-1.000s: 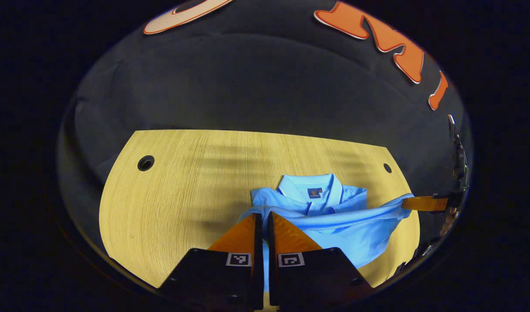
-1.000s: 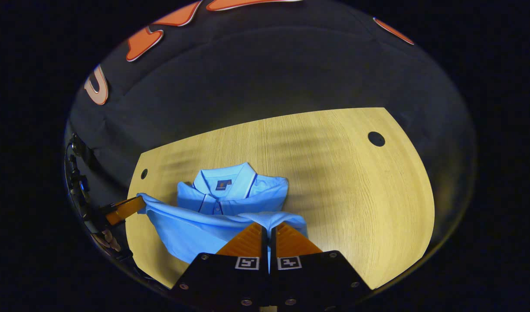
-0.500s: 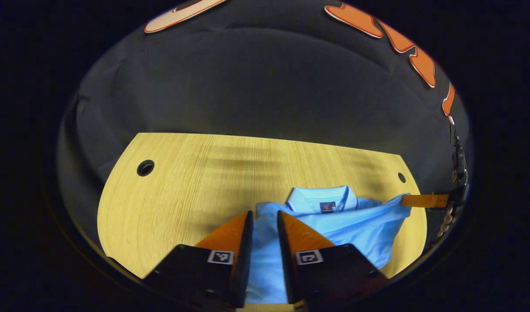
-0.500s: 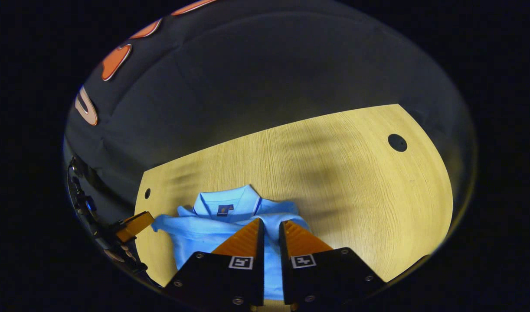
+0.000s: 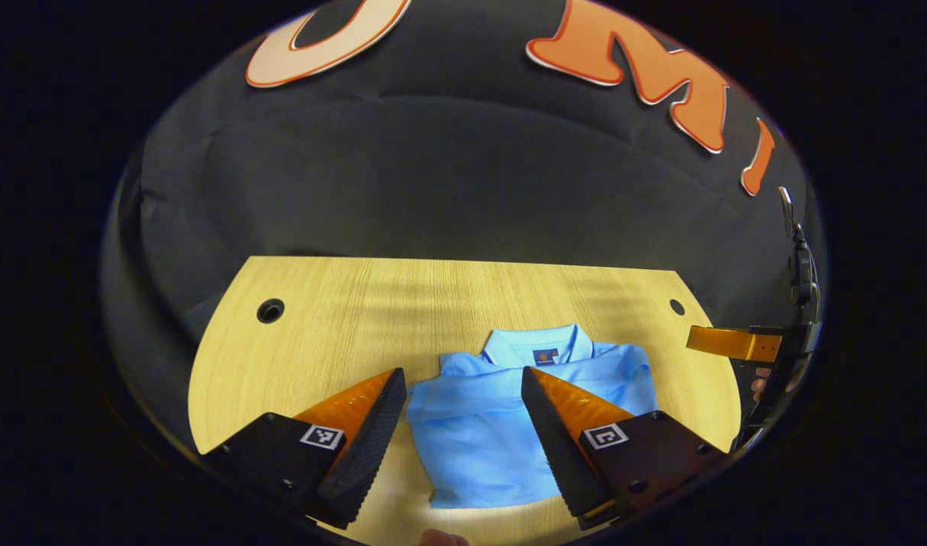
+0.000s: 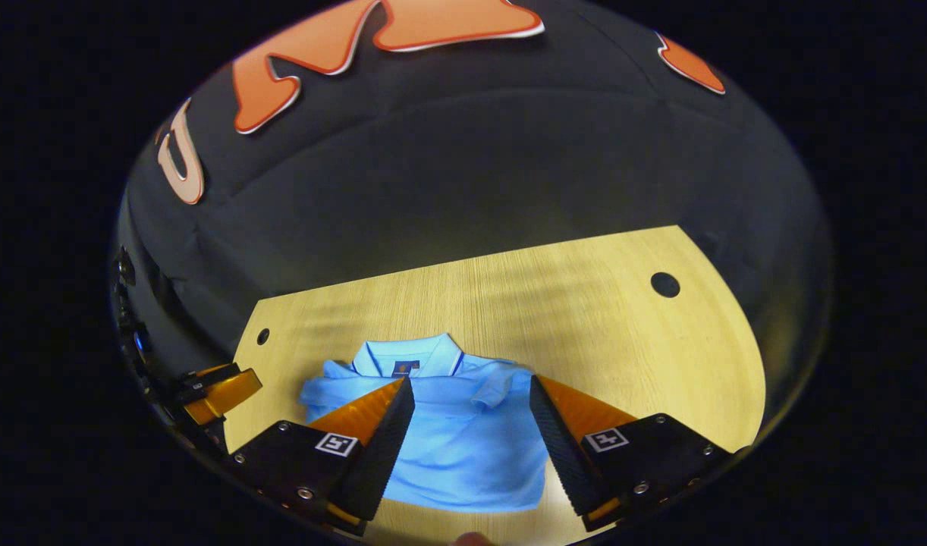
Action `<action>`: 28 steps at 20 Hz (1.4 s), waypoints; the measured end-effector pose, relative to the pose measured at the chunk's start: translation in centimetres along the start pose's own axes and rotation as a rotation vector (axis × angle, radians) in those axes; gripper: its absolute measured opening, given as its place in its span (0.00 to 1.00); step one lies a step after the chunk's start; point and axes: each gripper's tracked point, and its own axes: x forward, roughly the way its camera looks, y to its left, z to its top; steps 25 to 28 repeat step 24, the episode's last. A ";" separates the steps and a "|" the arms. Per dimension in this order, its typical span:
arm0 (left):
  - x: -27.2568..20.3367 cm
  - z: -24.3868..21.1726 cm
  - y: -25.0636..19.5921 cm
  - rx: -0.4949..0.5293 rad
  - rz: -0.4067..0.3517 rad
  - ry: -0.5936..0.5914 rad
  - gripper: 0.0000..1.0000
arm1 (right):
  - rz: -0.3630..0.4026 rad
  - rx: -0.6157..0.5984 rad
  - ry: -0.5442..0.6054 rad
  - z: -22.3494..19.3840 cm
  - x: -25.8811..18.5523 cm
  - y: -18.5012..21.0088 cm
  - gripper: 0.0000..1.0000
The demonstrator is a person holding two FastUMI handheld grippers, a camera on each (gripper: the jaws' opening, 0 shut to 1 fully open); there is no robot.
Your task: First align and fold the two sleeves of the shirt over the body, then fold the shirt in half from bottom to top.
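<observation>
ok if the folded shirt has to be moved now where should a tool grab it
Probably the near folded edge of the light blue polo shirt, coming low from the near side: the layers stack there, while the collar end has loose hem edges. The open left tool already straddles it.

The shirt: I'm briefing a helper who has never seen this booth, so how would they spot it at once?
Look at the pale wooden table in front of the black cloth wall. Near its front edge lies the shirt, folded into a compact block with the collar toward the wall. It is the one light blue cloth item there, with a small dark neck label.
</observation>
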 end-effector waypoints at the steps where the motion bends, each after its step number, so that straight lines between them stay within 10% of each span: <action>1: -0.8 0.2 -0.2 0.019 -0.002 -0.023 0.99 | -0.029 -0.004 -0.027 -0.1 -1.1 -0.2 0.94; 15: -18.1 1.3 -2.7 0.127 -0.106 -0.419 0.98 | -0.132 -0.042 -0.379 -4.0 -20.4 3.1 0.96; 28: -32.1 -0.2 -6.7 0.149 -0.078 -0.673 0.98 | -0.075 -0.152 -0.532 -7.9 -29.8 4.0 0.96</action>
